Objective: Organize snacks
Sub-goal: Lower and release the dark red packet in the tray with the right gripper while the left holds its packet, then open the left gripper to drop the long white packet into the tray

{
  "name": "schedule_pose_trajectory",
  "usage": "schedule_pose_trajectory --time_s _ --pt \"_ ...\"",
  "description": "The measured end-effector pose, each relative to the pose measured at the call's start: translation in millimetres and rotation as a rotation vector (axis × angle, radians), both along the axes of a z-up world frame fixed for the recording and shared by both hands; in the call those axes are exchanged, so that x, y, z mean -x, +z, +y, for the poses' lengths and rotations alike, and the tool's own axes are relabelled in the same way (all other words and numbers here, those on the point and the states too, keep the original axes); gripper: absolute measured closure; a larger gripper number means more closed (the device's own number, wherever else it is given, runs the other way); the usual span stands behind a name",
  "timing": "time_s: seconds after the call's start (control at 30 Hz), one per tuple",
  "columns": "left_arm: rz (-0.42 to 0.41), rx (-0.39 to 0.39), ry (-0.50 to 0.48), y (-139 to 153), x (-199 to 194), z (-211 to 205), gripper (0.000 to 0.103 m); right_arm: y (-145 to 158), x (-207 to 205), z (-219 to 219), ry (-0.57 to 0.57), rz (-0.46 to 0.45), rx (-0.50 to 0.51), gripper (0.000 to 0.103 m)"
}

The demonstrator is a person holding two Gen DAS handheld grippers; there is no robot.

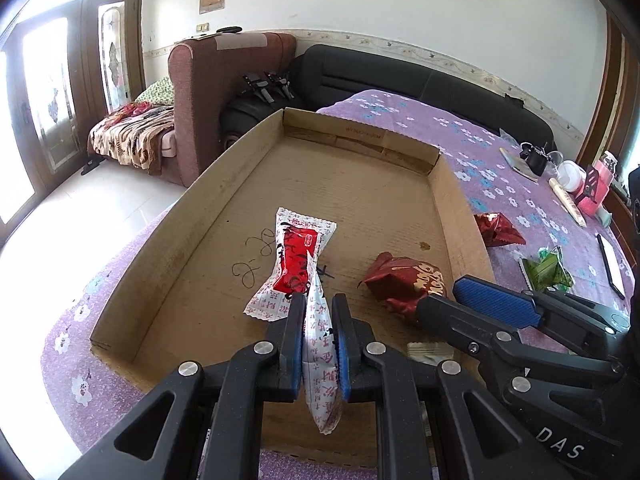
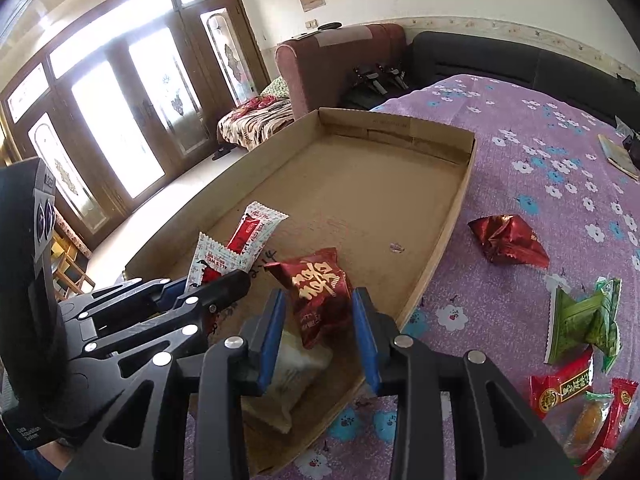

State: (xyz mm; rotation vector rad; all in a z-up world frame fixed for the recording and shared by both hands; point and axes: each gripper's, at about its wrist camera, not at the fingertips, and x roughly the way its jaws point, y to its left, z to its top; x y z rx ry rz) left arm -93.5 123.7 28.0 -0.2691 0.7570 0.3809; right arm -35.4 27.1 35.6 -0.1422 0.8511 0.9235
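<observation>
The left claw (image 1: 318,312) is clamping a white-and-red snack packet (image 1: 320,344) above the cardboard tray (image 1: 168,240), beside a matching packet (image 1: 298,256) lying inside. The right claw (image 2: 320,312) is standing apart around a dark red snack bag (image 2: 318,292) in the tray; contact is unclear. More snacks, including a green packet (image 2: 584,320), are lying on the purple-covered surface (image 2: 520,152).

Far half of tray (image 1: 360,184) lies bare (packets (image 1: 404,280) crowd near).
</observation>
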Motion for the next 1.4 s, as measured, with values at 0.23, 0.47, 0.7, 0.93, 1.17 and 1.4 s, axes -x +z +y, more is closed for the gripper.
schedule_pose_trajectory --time_s 0.23,0.47,0.7,0.93,1.17,1.4 --pt "-0.004 0.002 0.008 0 1 -1 0.090 -1 -2 0 0.005 0.007 -0.010 0.067" --pt "-0.007 -0.003 0.020 0 4 0 0.090 -2 -3 0 0.007 0.007 -0.011 0.065" --pt "-0.017 0.007 0.025 1 7 3 0.090 -4 -7 -4 0.040 0.041 -0.070 0.059" --pt "-0.015 0.005 0.023 1 8 3 0.089 -4 -6 -6 0.036 0.045 -0.096 0.058" --pt "-0.013 -0.004 0.014 0 7 3 0.075 1 -8 -14 0.004 0.060 -0.123 0.051" --pt "-0.037 -0.182 -0.012 9 10 -25 0.030 18 1 -20 0.003 -0.022 -0.171 0.028"
